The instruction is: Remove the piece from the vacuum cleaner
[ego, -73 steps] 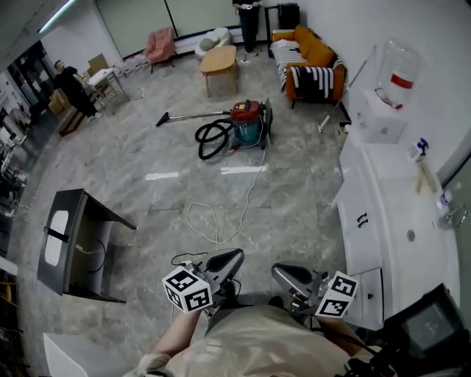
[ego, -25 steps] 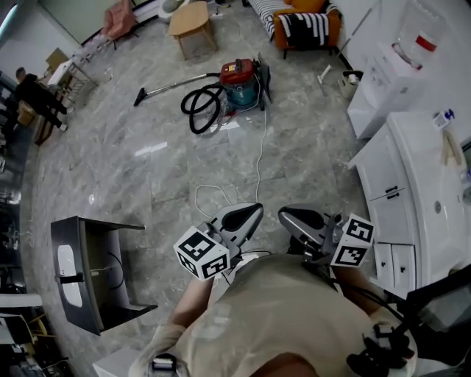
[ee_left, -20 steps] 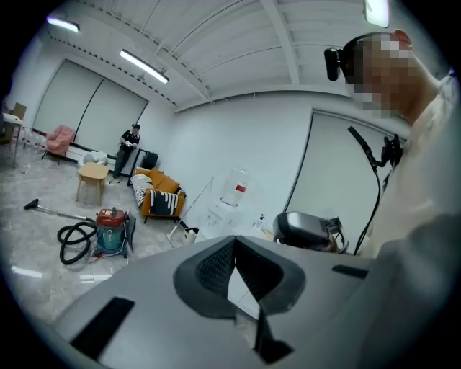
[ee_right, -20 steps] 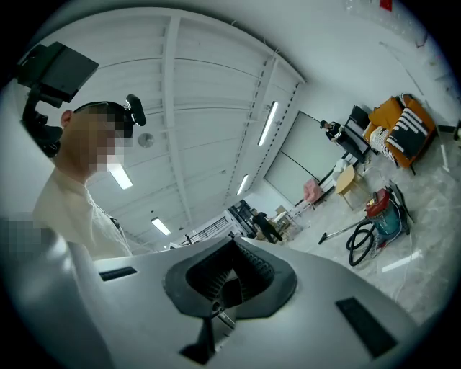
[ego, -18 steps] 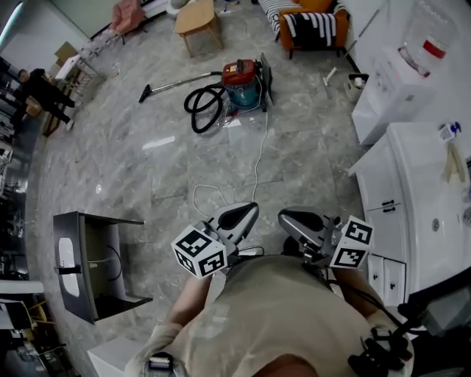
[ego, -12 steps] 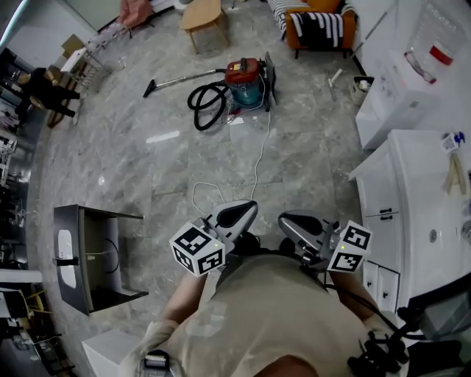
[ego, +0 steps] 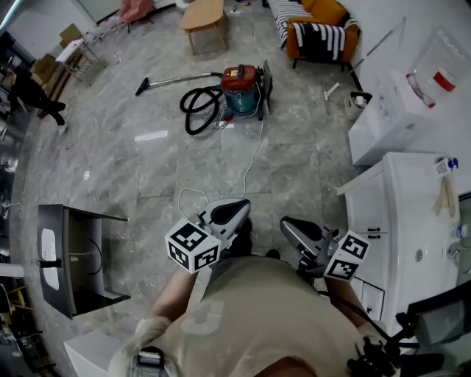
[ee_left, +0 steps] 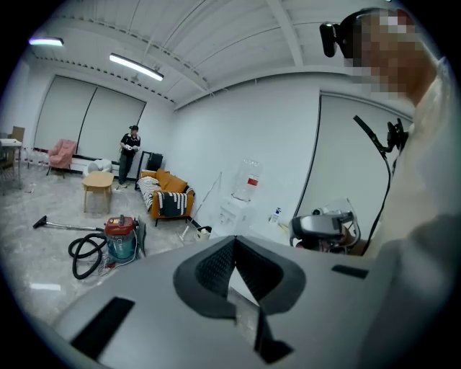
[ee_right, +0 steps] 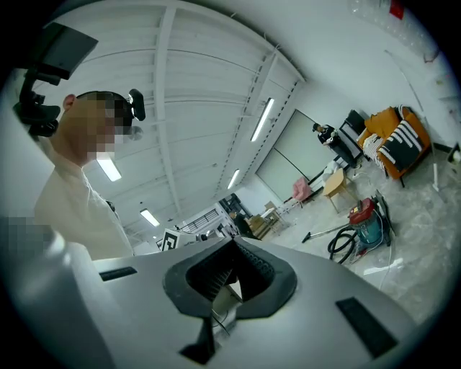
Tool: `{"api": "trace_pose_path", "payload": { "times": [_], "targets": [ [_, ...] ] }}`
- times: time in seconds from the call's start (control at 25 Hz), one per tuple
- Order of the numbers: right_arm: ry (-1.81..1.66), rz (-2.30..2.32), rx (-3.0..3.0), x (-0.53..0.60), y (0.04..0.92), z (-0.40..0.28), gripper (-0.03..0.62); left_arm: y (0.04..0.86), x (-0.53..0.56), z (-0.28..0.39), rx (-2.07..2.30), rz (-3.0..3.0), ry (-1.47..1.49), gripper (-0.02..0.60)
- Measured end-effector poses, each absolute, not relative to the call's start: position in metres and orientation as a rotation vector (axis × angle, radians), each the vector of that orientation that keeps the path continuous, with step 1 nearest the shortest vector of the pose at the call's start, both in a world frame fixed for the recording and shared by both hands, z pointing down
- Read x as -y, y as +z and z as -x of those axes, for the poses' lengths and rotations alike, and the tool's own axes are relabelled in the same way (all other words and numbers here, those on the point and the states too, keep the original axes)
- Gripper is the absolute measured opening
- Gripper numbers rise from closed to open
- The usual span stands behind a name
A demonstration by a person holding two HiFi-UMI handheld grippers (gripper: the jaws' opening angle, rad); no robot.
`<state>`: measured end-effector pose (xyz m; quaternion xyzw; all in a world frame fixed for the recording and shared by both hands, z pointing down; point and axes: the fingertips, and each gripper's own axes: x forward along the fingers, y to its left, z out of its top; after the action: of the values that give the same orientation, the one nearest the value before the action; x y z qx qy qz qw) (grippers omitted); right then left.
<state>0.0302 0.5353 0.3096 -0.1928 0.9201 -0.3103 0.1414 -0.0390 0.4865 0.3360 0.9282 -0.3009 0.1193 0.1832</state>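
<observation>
The vacuum cleaner (ego: 241, 81) has a red top and a teal body and stands on the grey floor far ahead of me. Its black hose (ego: 196, 112) coils to its left, and the wand (ego: 175, 79) lies beyond, ending in a floor head. A white cord (ego: 250, 158) trails from it toward me. The left gripper view shows the vacuum cleaner (ee_left: 120, 239) small at the left. In the right gripper view the vacuum cleaner (ee_right: 367, 220) is at the right. My left gripper (ego: 237, 207) and right gripper (ego: 288, 224) are held close to my chest, both shut and empty.
A dark open-sided cabinet (ego: 70, 258) stands on the floor to my left. White counters with a sink (ego: 401, 213) and a water dispenser (ego: 397, 99) line the right side. An orange sofa (ego: 318, 28) and a wooden table (ego: 204, 16) stand behind the vacuum cleaner. A person (ee_left: 130, 148) stands far off.
The head view has swung and tilted, so the room shifts in the picture. Both grippers stay shut near my chest. The vacuum cleaner has not moved on the floor.
</observation>
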Motion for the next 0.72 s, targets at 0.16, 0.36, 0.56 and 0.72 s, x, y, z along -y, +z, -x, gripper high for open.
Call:
{"api": "trace_pose_path", "payload": {
  "times": [0.16,0.36,0.56,0.72],
  "targets": [
    [-0.924,0.599,-2.693,-0.501,0.312,-0.011,-0.009,0.337,-0.447,0.063,0.857,-2.605,0.27,0.003],
    [-0.836,0.616,-2.854,-0.447,0.309,0.041,-0.009,0.334,-0.389,0.107,0.865,-2.588,0.148,0.003],
    [-0.723,0.636,-2.97,-0.405,0.295,0.085,-0.009,0.323,-0.342,0.141,0.849,-2.608,0.08,0.003],
    [-0.698,0.666,-2.976,-0.371,0.29,0.104,-0.009,0.319,-0.313,0.161,0.815,-2.62,0.045,0.003]
  ]
}}
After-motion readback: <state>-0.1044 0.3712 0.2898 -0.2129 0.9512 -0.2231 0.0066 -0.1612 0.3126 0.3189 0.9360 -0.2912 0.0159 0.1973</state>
